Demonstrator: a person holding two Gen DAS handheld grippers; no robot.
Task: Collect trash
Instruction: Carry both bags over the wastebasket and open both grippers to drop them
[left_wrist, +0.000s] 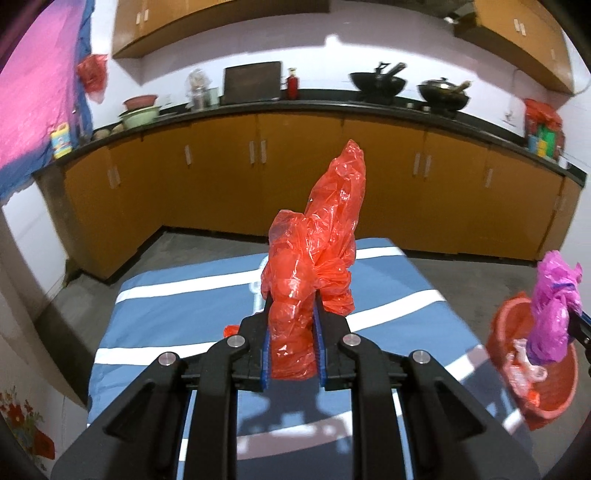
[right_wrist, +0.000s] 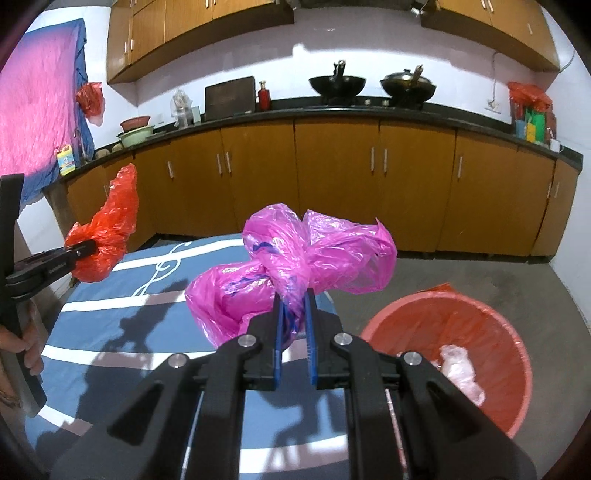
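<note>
Tongs in the left hand (left_wrist: 291, 314) pinch a crumpled red plastic bag (left_wrist: 317, 251) between blue ribbed pads, its thin, glossy film rising in a wrinkled peak above the tips. Tongs in the right hand (right_wrist: 293, 308) are pressed onto a knotted magenta plastic bag (right_wrist: 295, 254), shiny and crinkled, which bulges to either side of the tips. Under both tools lies a blue cloth with white stripes (right_wrist: 110, 306), carrying the tools' shadows. Just right of the right tongs, lower down on the grey floor, stands a round red plastic basin (right_wrist: 509, 343) holding crumpled clear plastic wrap (right_wrist: 460, 369). Far ahead, orange wooden cabinets (right_wrist: 332, 177) run under a dark countertop with two black woks (right_wrist: 338, 85).
</note>
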